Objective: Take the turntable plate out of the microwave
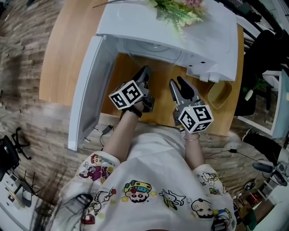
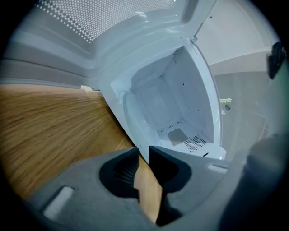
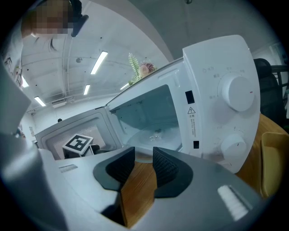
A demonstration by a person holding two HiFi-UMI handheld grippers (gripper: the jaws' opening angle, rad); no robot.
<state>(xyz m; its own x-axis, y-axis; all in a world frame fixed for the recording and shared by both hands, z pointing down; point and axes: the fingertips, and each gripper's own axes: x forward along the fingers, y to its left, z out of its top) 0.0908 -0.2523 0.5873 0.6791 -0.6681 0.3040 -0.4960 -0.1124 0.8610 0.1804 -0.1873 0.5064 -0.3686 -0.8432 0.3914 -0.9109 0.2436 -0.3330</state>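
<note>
- White door (image 1: 86,90) of the microwave (image 1: 180,31) hangs wide open at the left. Its lower edge juts past the wooden tabletop (image 1: 72,45), and its perforated window fills the top of the left gripper view.
- The left gripper (image 1: 143,74) points into the opening. Its fingers (image 2: 165,164) stand a narrow slit apart, with only bare wood showing between them, so it holds nothing.
- In the left gripper view the cavity appears tilted and washed out, and the plate cannot be made out there.
- The turntable plate (image 3: 151,134), clear glass, lies flat on the cavity floor inside the microwave. In the head view the oven's top hides nearly all of it.
- Flowers (image 1: 180,9) lie on the microwave's roof, cut off by the upper edge of the picture.
- The right gripper (image 1: 177,82) is just beside the left one, in front of the opening. Its fingers (image 3: 169,169) are parted somewhat wider, again with only tabletop between them, and it grips nothing.
- Two round knobs (image 3: 239,92) sit on the control panel to the right of the cavity.
- A yellow object (image 1: 220,94) rests on the tabletop beside the microwave's right corner, and what it is stays unclear.
</note>
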